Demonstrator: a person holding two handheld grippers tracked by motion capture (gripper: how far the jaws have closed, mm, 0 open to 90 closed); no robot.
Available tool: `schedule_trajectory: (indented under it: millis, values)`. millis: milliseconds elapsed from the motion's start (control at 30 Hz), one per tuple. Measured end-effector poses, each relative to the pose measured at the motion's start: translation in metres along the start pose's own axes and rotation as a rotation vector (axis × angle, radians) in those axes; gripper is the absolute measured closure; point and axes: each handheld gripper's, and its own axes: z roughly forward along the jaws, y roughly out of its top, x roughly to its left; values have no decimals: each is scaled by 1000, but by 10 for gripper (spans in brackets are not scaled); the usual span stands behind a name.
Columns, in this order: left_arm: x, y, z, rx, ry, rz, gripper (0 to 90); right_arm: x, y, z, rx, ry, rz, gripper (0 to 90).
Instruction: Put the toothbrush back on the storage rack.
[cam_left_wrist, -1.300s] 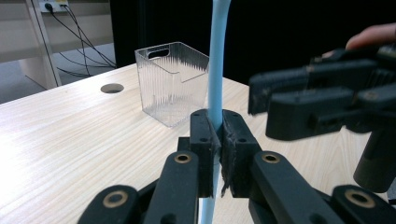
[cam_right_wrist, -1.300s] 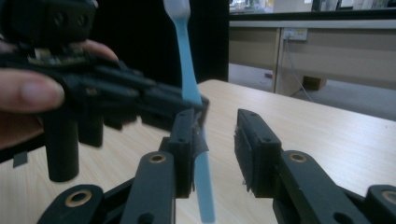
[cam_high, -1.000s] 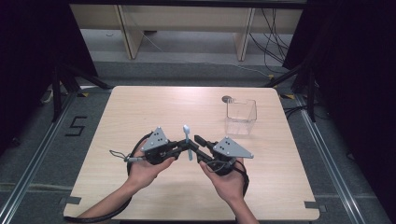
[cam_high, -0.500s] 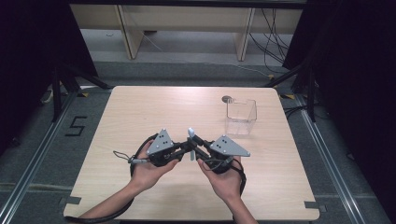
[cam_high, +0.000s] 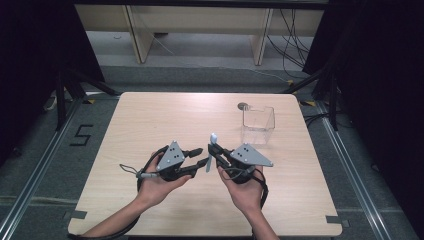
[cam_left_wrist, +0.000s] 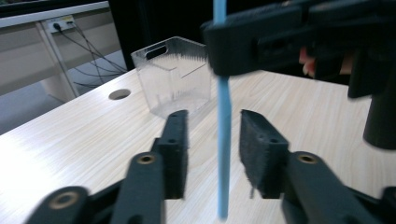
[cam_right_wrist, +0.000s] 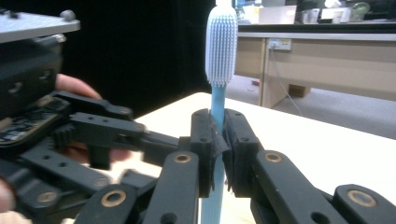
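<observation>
R gripper (cam_right_wrist: 218, 140) clamped the toothbrush (cam_right_wrist: 220, 56) upright, head up; its lower handle hung btwn the L gripper's (cam_left_wrist: 215, 149) open jaws, untouched.

- My left gripper (cam_high: 199, 156): black jaws, brass pivot pins, grey three-cornered plate, black cable
- My right gripper (cam_high: 214, 152): same black build, ribbed pads, grey plate

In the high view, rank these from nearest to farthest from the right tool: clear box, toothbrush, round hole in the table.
1. Toothbrush: clamped in the right tool, upright.
2. Clear box: beyond it, toward the far right.
3. Round hole: just behind the box, near the far edge.
</observation>
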Motion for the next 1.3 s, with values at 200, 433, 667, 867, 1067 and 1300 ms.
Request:
schedule_trajectory:
  millis: [200,433,667,867,1067,1300]
  values:
    - [16,-19,-17,47,81,32,432,-9,-2,-6,19,-36,10,836]
    - [39,-41,-38,66,152,-1,379,-16,-5,-9,15,-55,-1,836]
    - [49,-60,-52,63,187,-42,367,-18,-8,-10,19,-67,13,836]
    - [55,-74,-61,50,219,-90,362,-22,-9,-12,5,-97,-23,836]
    - [57,-86,-67,27,242,-94,361,-24,-9,-15,15,-94,-8,835]
    - [56,-101,-67,-10,262,-100,352,-28,-8,-18,26,-113,-8,835]
